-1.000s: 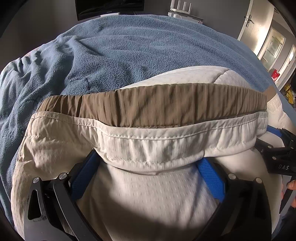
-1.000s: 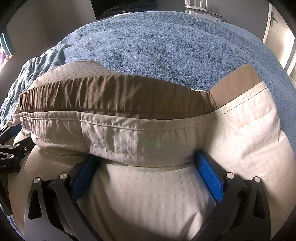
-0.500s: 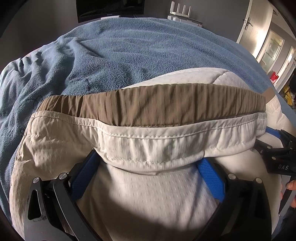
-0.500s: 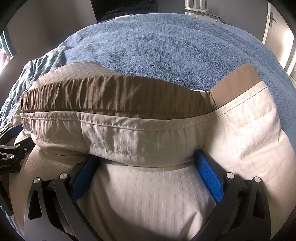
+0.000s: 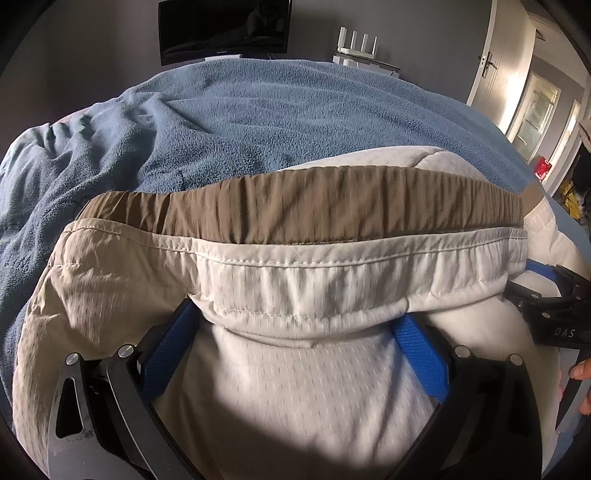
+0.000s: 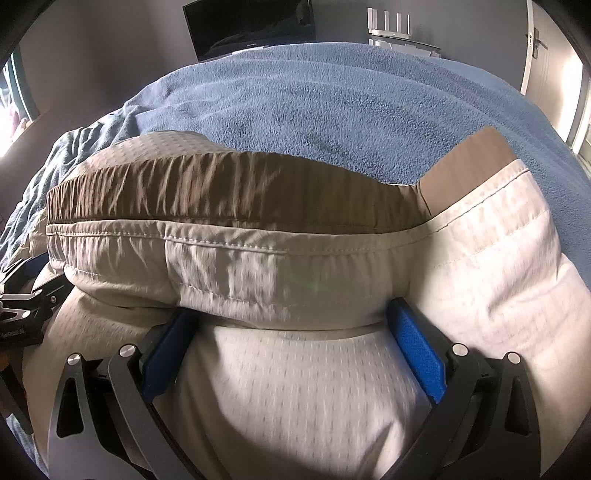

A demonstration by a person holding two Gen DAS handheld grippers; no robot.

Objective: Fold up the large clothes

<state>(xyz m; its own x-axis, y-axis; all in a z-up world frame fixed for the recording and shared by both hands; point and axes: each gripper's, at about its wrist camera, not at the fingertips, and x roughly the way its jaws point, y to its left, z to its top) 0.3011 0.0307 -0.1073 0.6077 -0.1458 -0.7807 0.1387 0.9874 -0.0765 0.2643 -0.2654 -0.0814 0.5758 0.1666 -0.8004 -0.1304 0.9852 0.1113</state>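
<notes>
A large beige garment (image 5: pixel 295 391) with a brown inner waistband (image 5: pixel 314 203) lies bunched on a blue fleece blanket (image 5: pixel 258 110). My left gripper (image 5: pixel 295 310) stands open; its blue pads (image 5: pixel 421 354) are wide apart and the folded waistband hem drapes over the fingertips, hiding them. In the right wrist view the same garment (image 6: pixel 295 398) and brown band (image 6: pixel 221 192) cover the tips of my right gripper (image 6: pixel 290 308), also open with cloth lying between its fingers. Each gripper shows at the edge of the other's view: the right gripper (image 5: pixel 554 306), the left gripper (image 6: pixel 22 295).
The blanket (image 6: pixel 332 103) covers a bed that stretches far ahead. Behind it are a dark screen (image 5: pixel 223 29), a white router (image 5: pixel 358 38) on a shelf and a grey door (image 5: pixel 487 62) at the right. A person's fingers (image 5: pixel 581 373) show at the right edge.
Both views have tilted upward a little, so more of the back wall and screen shows. The garment sits over the fingers as before and the jaws are as wide apart.
</notes>
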